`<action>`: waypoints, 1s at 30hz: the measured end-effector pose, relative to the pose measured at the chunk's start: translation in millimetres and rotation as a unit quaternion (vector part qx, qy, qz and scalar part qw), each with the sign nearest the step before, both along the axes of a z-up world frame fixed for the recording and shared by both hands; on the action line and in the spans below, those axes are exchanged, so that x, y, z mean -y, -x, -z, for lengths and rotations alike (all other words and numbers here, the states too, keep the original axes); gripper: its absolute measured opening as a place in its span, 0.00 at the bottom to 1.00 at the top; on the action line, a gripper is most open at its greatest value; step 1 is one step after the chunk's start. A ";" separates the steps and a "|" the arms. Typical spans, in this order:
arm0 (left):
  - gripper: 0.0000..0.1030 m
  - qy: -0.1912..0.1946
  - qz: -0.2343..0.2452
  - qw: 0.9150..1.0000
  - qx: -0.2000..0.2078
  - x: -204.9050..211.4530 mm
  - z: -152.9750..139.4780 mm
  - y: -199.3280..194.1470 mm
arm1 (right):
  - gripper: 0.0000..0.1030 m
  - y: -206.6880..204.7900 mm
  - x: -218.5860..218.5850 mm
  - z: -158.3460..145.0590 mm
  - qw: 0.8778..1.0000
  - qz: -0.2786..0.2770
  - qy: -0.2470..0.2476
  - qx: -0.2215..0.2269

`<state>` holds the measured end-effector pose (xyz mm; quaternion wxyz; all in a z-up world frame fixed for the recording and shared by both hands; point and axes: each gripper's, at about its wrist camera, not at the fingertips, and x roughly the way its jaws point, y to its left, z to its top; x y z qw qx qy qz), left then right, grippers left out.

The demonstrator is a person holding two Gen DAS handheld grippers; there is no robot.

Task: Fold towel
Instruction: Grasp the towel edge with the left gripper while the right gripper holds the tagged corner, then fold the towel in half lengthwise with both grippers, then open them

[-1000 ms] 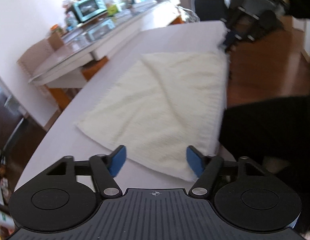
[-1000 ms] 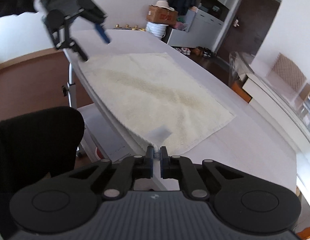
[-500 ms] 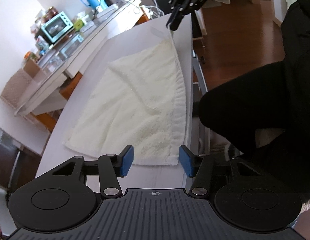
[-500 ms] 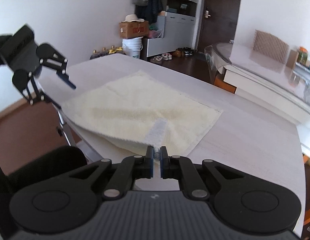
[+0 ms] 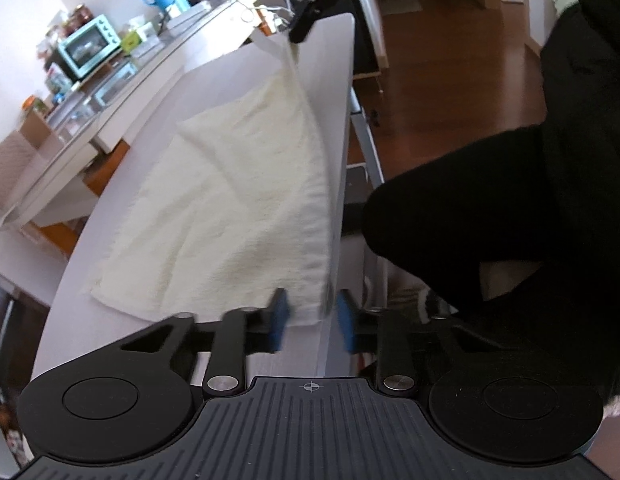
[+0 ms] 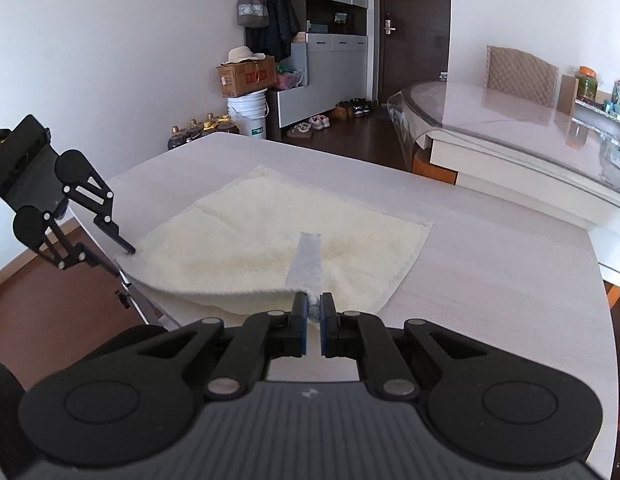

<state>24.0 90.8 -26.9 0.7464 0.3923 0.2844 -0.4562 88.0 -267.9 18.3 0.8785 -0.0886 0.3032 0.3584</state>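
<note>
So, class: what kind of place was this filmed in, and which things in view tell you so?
Most likely a home, a dining room or living area. Shoes lie by the door, coats hang on wall hooks, and a toaster oven sits on a sideboard.

A cream terry towel (image 6: 277, 240) lies spread on the white worktop (image 6: 490, 264), its near edge lifted off the surface and stretched taut between its two near corners; a pale label shows at the right corner.

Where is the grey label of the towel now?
In the right wrist view, the grey label lies on the towel, just ahead of the right gripper.
</note>
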 end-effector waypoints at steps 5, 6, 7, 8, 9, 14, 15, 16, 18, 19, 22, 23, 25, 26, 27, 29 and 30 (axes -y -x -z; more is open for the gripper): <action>0.07 0.000 -0.011 1.000 -0.017 3.6 -11.0 -5.5 | 0.07 2.8 2.4 3.9 1.000 -0.009 0.003 -0.001; 0.07 0.009 -0.018 1.000 -0.018 2.5 -15.7 -9.2 | 0.07 3.2 2.3 4.2 1.000 -0.012 0.006 0.000; 0.07 0.014 -0.023 0.999 -0.019 1.6 -18.6 -11.7 | 0.07 2.8 2.1 4.3 1.000 -0.014 0.007 0.000; 0.07 0.020 -0.029 0.999 -0.021 0.1 -22.8 -15.7 | 0.07 2.3 1.8 4.2 1.000 -0.019 0.009 0.000; 0.06 0.028 -0.037 0.999 -0.021 -2.1 -28.4 -20.6 | 0.07 2.6 1.5 3.8 1.000 -0.026 0.012 0.002; 0.06 0.061 -0.075 0.995 -0.024 -7.8 -46.4 -44.1 | 0.07 3.2 2.8 -2.0 0.997 -0.082 0.010 0.003; 0.06 0.068 -0.084 0.994 -0.026 -9.0 -49.4 -49.2 | 0.07 2.6 3.3 -3.9 0.996 -0.090 0.005 0.001; 0.06 0.069 -0.086 0.994 -0.027 -8.8 -50.3 -50.8 | 0.07 1.0 3.3 -5.3 0.996 -0.093 0.006 0.002; 0.06 0.077 -0.097 0.992 -0.029 -9.0 -54.8 -59.8 | 0.07 -4.4 2.8 -9.1 0.995 -0.096 0.013 0.006; 0.06 0.080 -0.101 0.991 -0.031 -9.4 -56.9 -62.4 | 0.07 -6.9 2.4 -11.0 0.995 -0.098 0.016 0.007; 0.06 0.087 -0.113 0.989 -0.036 -10.2 -64.3 -76.2 | 0.07 -14.8 2.8 -16.5 0.995 -0.100 0.015 0.009; 0.06 0.087 -0.116 0.989 -0.037 -10.6 -66.4 -79.7 | 0.07 -19.7 3.6 -19.4 0.995 -0.101 0.012 0.008; 0.06 0.092 -0.123 0.987 -0.042 -11.6 -72.0 -89.8 | 0.07 -31.0 5.7 -25.5 0.995 -0.102 0.004 0.005; 0.06 0.095 -0.126 0.986 -0.044 -11.8 -75.2 -95.4 | 0.07 -37.4 7.0 -28.5 0.995 -0.102 -0.002 0.003; 0.06 0.100 -0.131 0.985 -0.048 -12.4 -79.0 -102.2 | 0.07 -47.1 8.7 -31.7 0.995 -0.100 -0.012 -0.002; 0.06 0.108 -0.140 0.983 -0.052 -13.9 -84.8 -114.8 | 0.07 -61.2 10.7 -35.7 0.995 -0.094 -0.024 -0.009; 0.06 0.111 -0.145 0.982 -0.053 -14.7 -86.5 -120.5 | 0.07 -66.5 11.1 -36.8 0.996 -0.090 -0.027 -0.012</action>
